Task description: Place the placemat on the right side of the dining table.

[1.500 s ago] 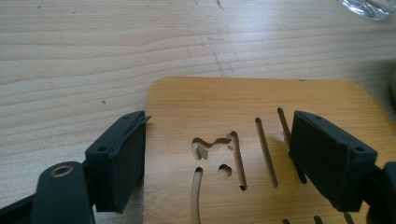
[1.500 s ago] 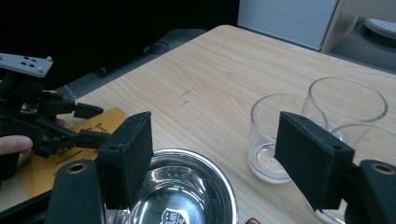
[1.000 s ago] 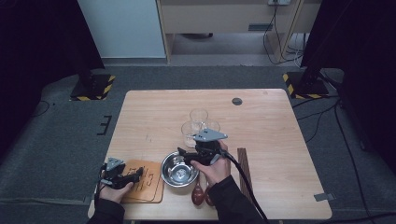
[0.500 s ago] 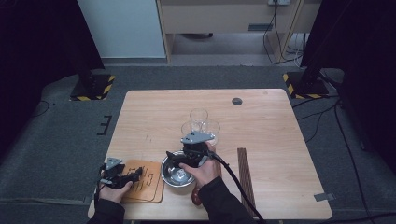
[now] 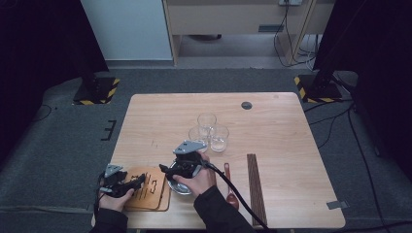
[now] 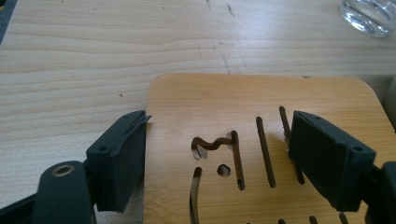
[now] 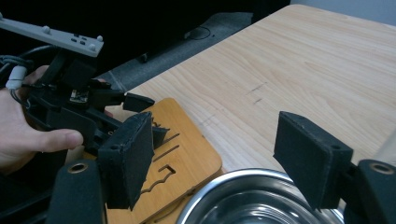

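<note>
2 grippers work at the near edge of the wooden table point(image 5: 291, 126). The left gripper point(image 5: 127, 183) sits at the near left corner, its jaws closed on the wooden trivet point(image 5: 148, 190). The left gripper view shows the slotted trivet point(image 6: 243, 140) between the 2 black pads, 1 pad against its left edge and the other on its top face near the right side, so the board is clamped. The jaws have just been closing onto it. In the right gripper view, the left gripper point(image 7: 140, 108) and the hand around it lie over the trivet's far end.

The right gripper point(image 5: 170, 170) hovers over the steel bowl point(image 5: 180, 189), which stands just beside the trivet's right edge. Its jaws stand wide apart with nothing between them; the right gripper view shows the bowl rim point(image 7: 219, 196) below the 2 spread pads and the trivet point(image 7: 187, 154) just to the left of it.

3 clear glasses point(image 5: 209, 132) stand clustered near the table's middle, beyond the right hand. A wooden spoon point(image 5: 229, 187) lies to the right of the bowl, and a pair of dark chopsticks point(image 5: 254, 187) lies further right, parallel to it.
</note>
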